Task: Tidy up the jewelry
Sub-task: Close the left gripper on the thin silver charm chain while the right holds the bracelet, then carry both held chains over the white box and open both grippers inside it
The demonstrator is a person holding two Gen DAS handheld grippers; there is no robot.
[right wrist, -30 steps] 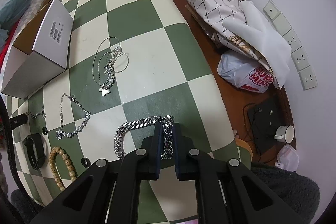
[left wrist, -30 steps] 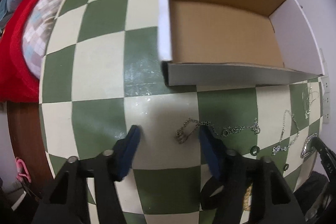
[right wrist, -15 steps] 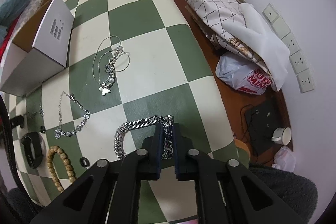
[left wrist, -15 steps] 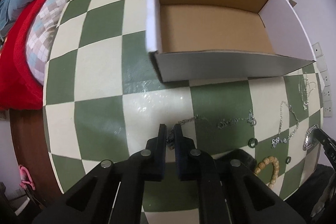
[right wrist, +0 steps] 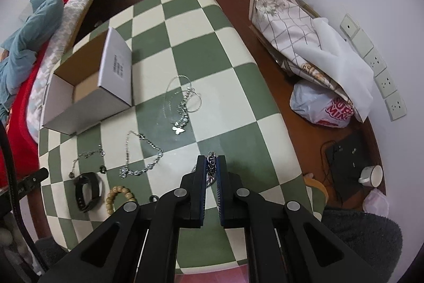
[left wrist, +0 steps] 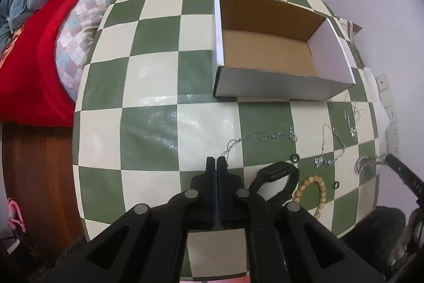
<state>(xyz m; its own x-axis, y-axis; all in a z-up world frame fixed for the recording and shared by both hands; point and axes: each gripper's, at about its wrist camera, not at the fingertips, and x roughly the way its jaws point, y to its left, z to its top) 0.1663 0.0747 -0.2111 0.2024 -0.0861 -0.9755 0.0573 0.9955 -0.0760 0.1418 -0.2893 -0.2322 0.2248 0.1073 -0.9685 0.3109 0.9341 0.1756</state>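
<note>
On the green-and-cream checked counter (left wrist: pixel 148 123) I have both tools low over the near edge: my left gripper (left wrist: pixel 216 163) is pinched tight on the end of a thin silver chain (left wrist: pixel 262 135), which trails away to the right across the checks, and my right gripper (right wrist: pixel 211 163) is clamped on a heavy curb-link chain (right wrist: pixel 211 166), whose links bunch between the fingers. An open cardboard box (left wrist: pixel 267 55), white outside and brown inside, sits farther back on the counter, apart from the jewelry. Between the box and my tools lie the loose pieces: a butterfly-pendant necklace (right wrist: pixel 182 108), a silver bracelet chain (right wrist: pixel 140 155), a black watch band (right wrist: pixel 86 190), a wooden bead bracelet (right wrist: pixel 118 196), and a small dark ring (right wrist: pixel 102 169). The counter's glossy surface shows glare near its middle. To my left, beside the counter, is a bed (left wrist: pixel 39 44) with a red cover, a checked quilt and a blue blanket heaped on top. To my right, on the brown wooden floor (right wrist: pixel 286 139) against the white wall, I see folded floral cloth (right wrist: pixel 286 25), a plastic bag (right wrist: pixel 320 108), a white cup (right wrist: pixel 371 174) and a row of wall sockets (right wrist: pixel 376 65)
</note>
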